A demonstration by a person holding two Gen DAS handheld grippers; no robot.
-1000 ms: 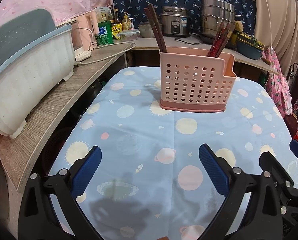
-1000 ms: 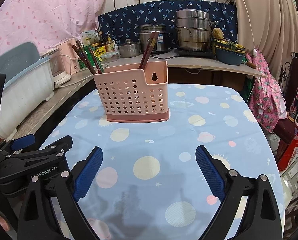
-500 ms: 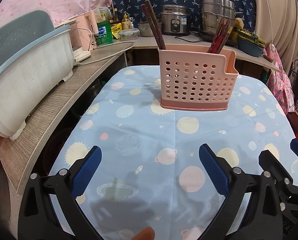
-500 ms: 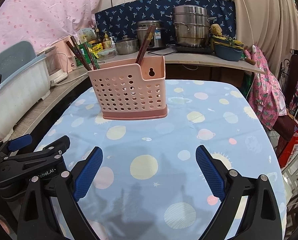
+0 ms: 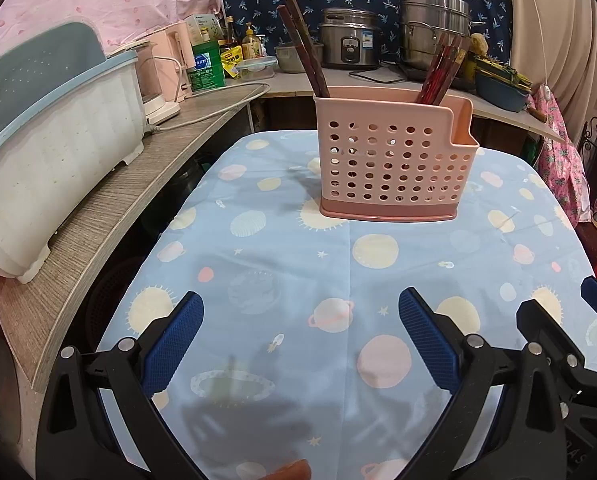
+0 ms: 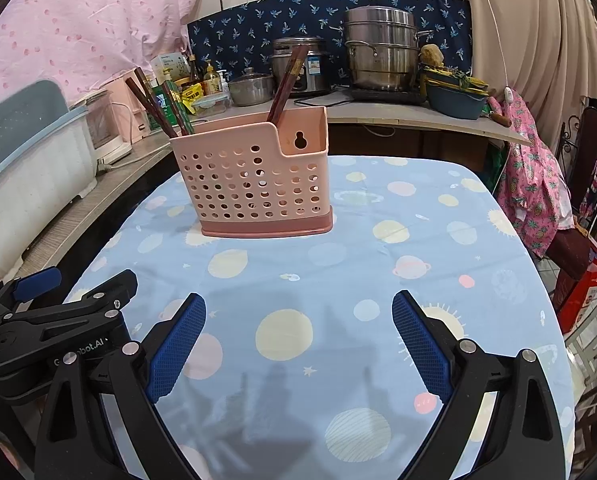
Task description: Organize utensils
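Note:
A pink perforated utensil holder stands upright on the blue planet-print tablecloth. Dark brown chopsticks lean out of its left compartment. Reddish chopsticks stick out of the other side. My left gripper hovers open over the near part of the cloth, well short of the holder, with nothing between its blue pads. My right gripper is likewise open and empty, beside the left one.
A wooden counter runs along the left with a white and blue dish bin. Pots, a rice cooker, bottles and a blue basin line the back counter. Pink cloth hangs at the right table edge.
Both cameras have shifted slightly, so the holder sits a little differently in each view. Both grippers stay open and empty.

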